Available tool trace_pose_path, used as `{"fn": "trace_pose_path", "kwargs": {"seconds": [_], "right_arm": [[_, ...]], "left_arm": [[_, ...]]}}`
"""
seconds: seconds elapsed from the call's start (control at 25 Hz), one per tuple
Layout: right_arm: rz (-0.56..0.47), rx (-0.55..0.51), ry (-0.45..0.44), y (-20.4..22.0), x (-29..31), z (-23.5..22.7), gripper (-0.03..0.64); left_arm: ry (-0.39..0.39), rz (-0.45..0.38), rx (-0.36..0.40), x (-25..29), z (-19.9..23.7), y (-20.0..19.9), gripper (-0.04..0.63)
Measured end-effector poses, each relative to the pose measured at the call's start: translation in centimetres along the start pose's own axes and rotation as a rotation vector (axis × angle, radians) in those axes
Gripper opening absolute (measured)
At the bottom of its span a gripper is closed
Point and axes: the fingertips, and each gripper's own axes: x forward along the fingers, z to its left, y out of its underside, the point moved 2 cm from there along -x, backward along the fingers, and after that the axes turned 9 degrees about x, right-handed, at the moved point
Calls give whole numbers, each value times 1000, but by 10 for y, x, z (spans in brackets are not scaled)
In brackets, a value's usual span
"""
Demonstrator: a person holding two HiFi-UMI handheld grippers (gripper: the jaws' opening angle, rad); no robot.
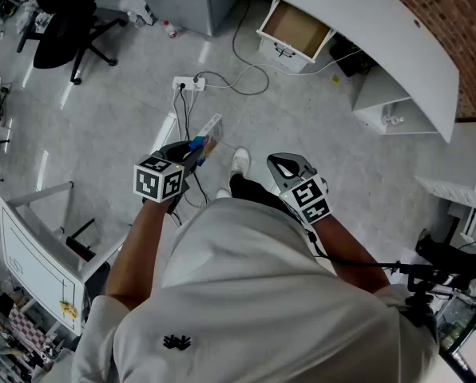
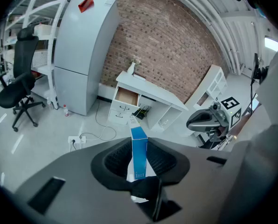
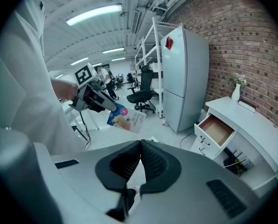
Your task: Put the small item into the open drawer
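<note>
The left gripper (image 1: pixel 192 150) has its fingers (image 2: pixel 116 161) clamped on a small blue-and-white box (image 2: pixel 139 155), held well apart from the open drawer (image 1: pixel 295 29) of the white table (image 1: pixel 374 24). The right gripper (image 3: pixel 140 149), equally far from that drawer, has its fingers pressed together and empty.

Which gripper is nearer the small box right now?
Left. The left gripper is shut on the box; the right gripper, shut and empty, hangs off to its right, clear of it.
</note>
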Motion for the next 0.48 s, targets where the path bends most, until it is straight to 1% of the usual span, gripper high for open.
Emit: {"fn": "trace_pose_path", "kwargs": {"seconds": [0.16,0.28,0.48], "right_arm": [[-13,-39,-18,-34,15,-46,29],[-34,-75,-4,-57,28,-74,29],[-56,-12,15,-77,38,-104,29]], "left_arm": [[5,-9,22,28,9,-60,104],[8,-17,29,50,23,-92,104],[53,-6,24,80,36,-135,104]]}}
